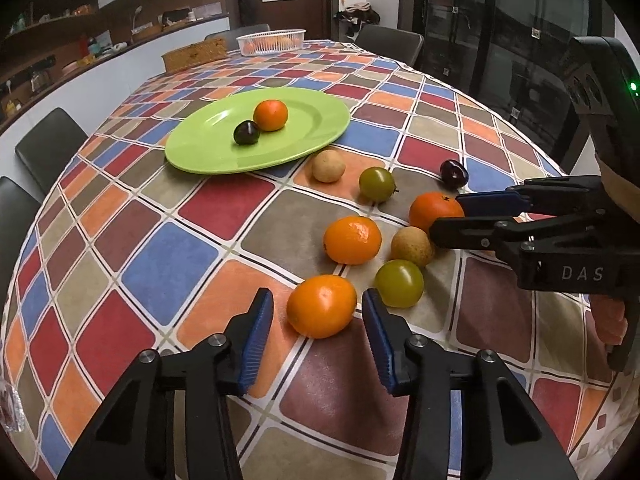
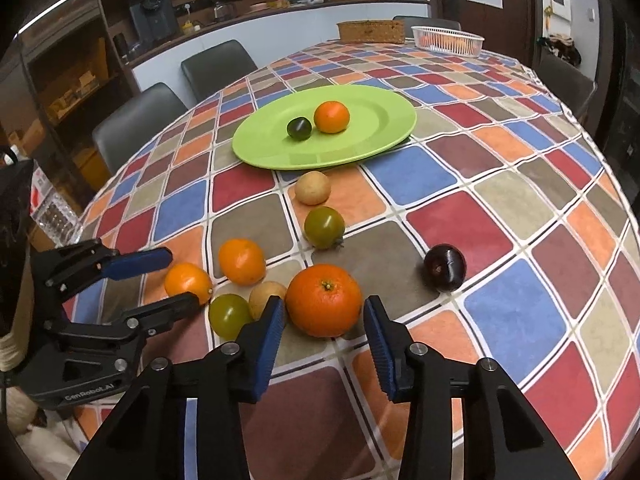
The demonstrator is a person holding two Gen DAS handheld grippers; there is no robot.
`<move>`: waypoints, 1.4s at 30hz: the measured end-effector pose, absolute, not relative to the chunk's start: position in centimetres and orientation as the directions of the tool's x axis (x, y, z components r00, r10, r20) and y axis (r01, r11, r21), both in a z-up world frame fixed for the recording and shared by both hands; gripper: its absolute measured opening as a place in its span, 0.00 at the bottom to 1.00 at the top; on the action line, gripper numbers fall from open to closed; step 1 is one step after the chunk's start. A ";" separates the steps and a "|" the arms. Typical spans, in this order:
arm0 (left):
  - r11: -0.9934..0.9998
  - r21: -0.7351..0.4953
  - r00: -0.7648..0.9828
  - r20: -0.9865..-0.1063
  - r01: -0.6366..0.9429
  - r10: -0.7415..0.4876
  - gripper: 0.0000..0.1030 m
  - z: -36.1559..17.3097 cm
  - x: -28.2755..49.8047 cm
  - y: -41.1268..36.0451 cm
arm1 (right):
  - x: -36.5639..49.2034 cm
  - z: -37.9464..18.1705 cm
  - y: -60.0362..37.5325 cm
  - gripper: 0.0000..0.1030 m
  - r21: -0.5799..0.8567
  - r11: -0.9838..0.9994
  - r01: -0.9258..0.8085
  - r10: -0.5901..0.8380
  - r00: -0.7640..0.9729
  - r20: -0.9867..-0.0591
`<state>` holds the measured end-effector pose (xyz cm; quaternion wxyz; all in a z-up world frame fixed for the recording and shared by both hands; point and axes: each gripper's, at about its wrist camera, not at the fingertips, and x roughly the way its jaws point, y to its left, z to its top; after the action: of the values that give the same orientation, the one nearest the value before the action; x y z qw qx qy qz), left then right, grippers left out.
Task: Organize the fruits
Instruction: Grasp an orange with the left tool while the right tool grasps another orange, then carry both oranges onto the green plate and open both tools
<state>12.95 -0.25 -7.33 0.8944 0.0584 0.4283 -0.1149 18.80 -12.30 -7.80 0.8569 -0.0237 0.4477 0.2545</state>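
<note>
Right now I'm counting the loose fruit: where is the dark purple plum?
The dark purple plum lies on the tablecloth, off the green plate, right of the big orange in the right wrist view.

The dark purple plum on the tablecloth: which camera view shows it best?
The right wrist view. There the dark purple plum lies near, large and unobstructed. In the left wrist view the same plum is smaller and farther away, above the right gripper.

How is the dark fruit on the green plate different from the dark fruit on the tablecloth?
The dark fruit on the plate sits on the green plate, right beside an orange. The dark fruit on the tablecloth lies alone on the cloth. The plate one looks blackish-green; the cloth one looks purple. Both are small, round and shiny.
</note>
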 end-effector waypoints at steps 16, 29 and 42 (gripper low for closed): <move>0.970 -0.025 0.620 -0.765 0.241 -0.174 0.35 -6.5 12.7 -0.4 | 18.9 -8.2 -13.1 0.37 0.264 0.874 -0.409 0.449 0.470 -0.760; 0.970 -0.032 0.673 -0.715 0.241 -0.191 0.35 -4.0 12.0 -0.5 | 17.5 -5.1 -13.8 0.37 0.233 0.885 -0.403 0.441 0.567 -0.696; 0.976 -0.003 0.756 -0.632 0.216 -0.169 0.35 -0.4 14.3 0.9 | 19.4 -1.7 -12.4 0.37 0.229 0.871 -0.434 0.474 0.622 -0.623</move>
<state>14.29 0.85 -0.35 0.9365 0.0350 0.3335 -0.1026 19.42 -12.45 -1.67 0.9002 0.0282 0.3542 0.2520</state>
